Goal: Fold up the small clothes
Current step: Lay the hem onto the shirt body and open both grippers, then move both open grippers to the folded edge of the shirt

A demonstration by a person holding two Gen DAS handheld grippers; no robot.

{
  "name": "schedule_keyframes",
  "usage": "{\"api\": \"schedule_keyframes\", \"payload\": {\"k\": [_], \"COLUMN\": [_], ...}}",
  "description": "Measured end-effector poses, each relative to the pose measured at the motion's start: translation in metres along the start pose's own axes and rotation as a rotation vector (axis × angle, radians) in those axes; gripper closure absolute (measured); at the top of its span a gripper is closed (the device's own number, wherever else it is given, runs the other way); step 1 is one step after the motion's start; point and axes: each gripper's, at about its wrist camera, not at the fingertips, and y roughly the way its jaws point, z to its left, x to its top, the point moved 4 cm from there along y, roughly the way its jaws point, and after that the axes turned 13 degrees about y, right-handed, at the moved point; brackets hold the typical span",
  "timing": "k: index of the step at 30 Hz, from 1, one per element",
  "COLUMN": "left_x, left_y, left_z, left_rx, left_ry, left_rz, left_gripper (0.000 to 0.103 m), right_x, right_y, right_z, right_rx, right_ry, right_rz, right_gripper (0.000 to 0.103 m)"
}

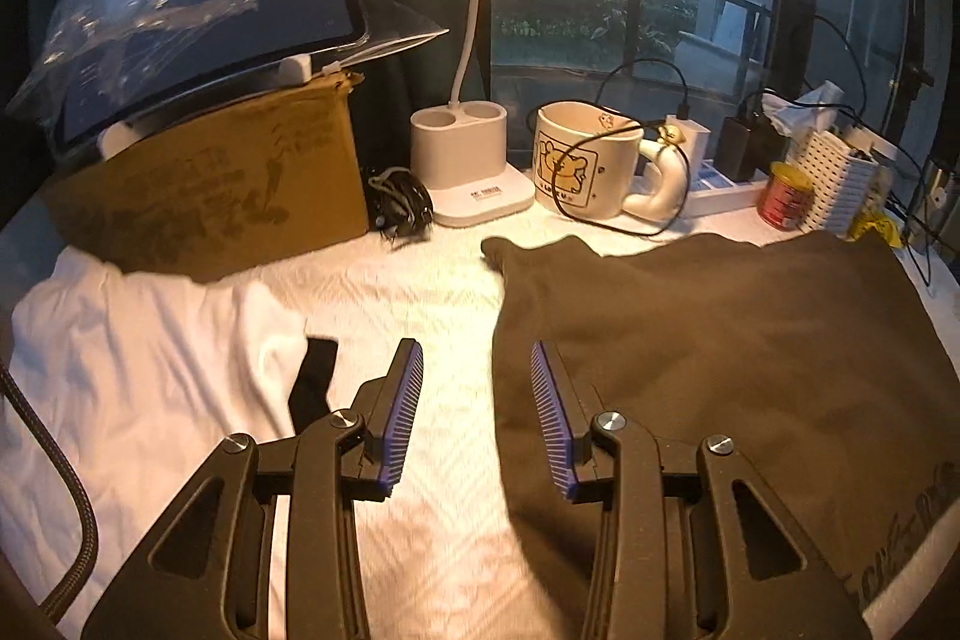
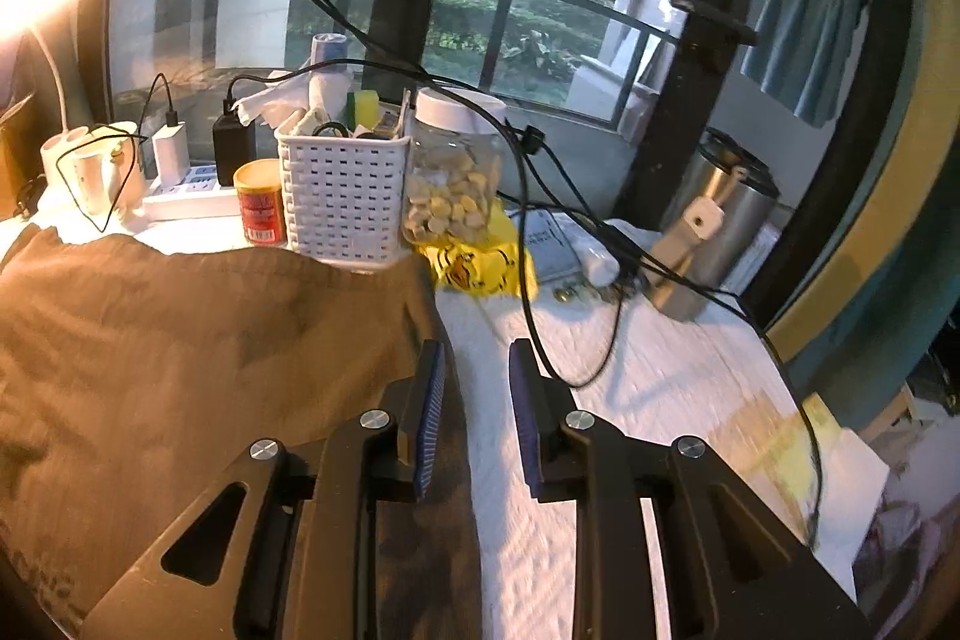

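A dark brown garment [image 1: 720,340] lies spread flat on the white cloth-covered table [image 1: 420,292]. It also shows in the right wrist view [image 2: 210,328]. My left gripper [image 1: 477,349] is open, straddling the garment's left edge, right finger over the fabric. My right gripper [image 2: 477,349] is open at the garment's right edge, left finger over the fabric, right finger over bare table. A white garment [image 1: 138,358] lies at the left with a black piece [image 1: 315,376] on it.
Along the back stand a cardboard box [image 1: 228,184] with a tablet, a lamp base [image 1: 468,160], a mug [image 1: 594,160], a power strip, a red can [image 2: 259,202], a white basket [image 2: 345,196], a jar [image 2: 456,172] and a steel kettle [image 2: 720,208]. Black cables [image 2: 540,280] trail across the table.
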Motion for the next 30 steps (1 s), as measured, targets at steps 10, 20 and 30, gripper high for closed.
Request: {"api": "schedule_keyframes", "payload": {"k": [10,20,30], "left_x": [-0.032,-0.075,-0.095], "left_y": [-0.026,-0.049,-0.081], "left_z": [-0.01,-0.01,-0.05], "left_rx": [-0.032,-0.044,-0.147], "left_ry": [-0.005,-0.026,0.026], "left_rz": [0.006,0.056,0.034], "left_gripper": [0.066,0.066,0.046], "right_x": [-0.029,-0.071,-0.102], "right_y": [-0.037,-0.062,-0.081], "right_z": [-0.023,-0.047,-0.062], "right_rx": [-0.024,-0.033,-0.04], "right_ry": [0.047,0.112,0.145], "right_rz": [0.006,0.04,0.068], "right_gripper": [0.072,0.07,0.07]}}
